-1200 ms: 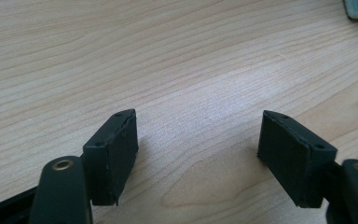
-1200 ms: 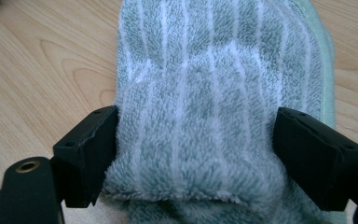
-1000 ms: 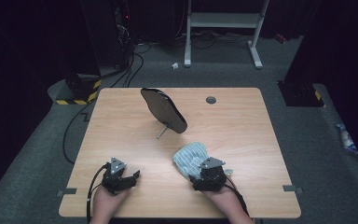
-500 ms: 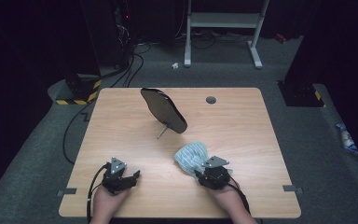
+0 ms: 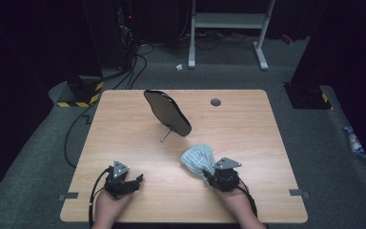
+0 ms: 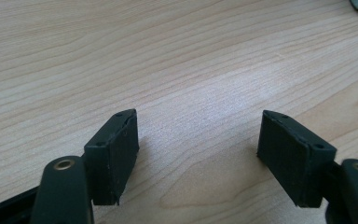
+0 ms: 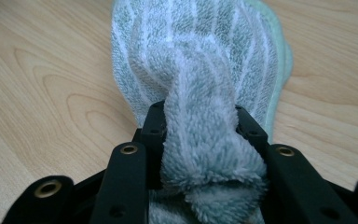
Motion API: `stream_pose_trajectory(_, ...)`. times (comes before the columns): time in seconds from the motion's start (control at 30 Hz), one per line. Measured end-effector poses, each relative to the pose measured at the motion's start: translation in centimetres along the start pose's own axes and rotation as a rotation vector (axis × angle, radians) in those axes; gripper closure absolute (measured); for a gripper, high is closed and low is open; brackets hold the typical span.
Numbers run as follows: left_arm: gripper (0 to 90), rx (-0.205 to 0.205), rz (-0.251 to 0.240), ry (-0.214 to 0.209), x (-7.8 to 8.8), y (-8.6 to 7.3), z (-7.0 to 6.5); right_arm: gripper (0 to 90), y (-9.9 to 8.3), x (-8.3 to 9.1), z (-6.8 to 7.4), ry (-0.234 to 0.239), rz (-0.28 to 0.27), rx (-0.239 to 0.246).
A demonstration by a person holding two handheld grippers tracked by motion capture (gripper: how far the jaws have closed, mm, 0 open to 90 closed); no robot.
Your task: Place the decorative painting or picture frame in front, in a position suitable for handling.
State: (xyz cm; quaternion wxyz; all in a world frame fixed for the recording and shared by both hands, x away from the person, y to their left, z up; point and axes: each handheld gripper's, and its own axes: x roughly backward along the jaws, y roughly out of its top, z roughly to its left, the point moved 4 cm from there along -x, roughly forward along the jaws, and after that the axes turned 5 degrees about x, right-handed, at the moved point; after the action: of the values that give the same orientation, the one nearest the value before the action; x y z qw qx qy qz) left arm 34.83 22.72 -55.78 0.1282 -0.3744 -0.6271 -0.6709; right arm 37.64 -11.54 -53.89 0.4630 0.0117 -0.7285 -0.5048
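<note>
A light green striped terry cloth [image 5: 197, 159] lies bunched on the wooden table [image 5: 248, 129], right of centre near the front. My right gripper [image 5: 210, 173] has just been closing its jaws and is now shut on the near end of the cloth [image 7: 200, 56], with a thick fold pinched between the pads at the gripper's tip [image 7: 198, 119]. My left gripper [image 5: 136, 180] rests at the front left with its jaws wide apart. Between its tips [image 6: 198, 140] there is bare wood.
A black oval paddle-like object [image 5: 167, 112] stands tilted on a thin metal stem at the table's middle back. A small round grommet [image 5: 215, 102] is set in the far edge. Cables and a metal stand are on the floor beyond.
The right gripper's jaws have closed on the cloth's near end, gathering it into a tighter bunch. The left gripper has stayed where it was.
</note>
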Motion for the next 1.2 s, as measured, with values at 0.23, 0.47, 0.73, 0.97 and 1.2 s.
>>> stream_pose_trajectory(0.23,29.1,0.000,0.000,0.000,0.0,0.0,0.0,63.9,0.5,2.0,-1.9,-0.050,-0.060,-0.020)
stream_pose_trajectory(0.47,29.4,-0.002,-0.001,-0.001,0.0,0.0,0.0,64.0,0.5,3.7,-3.6,-0.105,-0.086,-0.030)
stream_pose_trajectory(0.73,29.5,-0.003,-0.001,-0.001,0.0,0.0,0.0,63.8,-0.4,5.5,-6.5,-0.184,-0.099,-0.084)
stream_pose_trajectory(0.97,29.7,-0.003,-0.001,-0.001,0.0,0.0,0.0,63.6,-2.2,5.9,-8.9,-0.265,-0.049,-0.116)
stream_pose_trajectory(1.2,29.7,-0.003,-0.001,-0.001,0.0,0.0,0.0,63.2,-3.1,5.2,-9.5,-0.267,-0.011,-0.127)
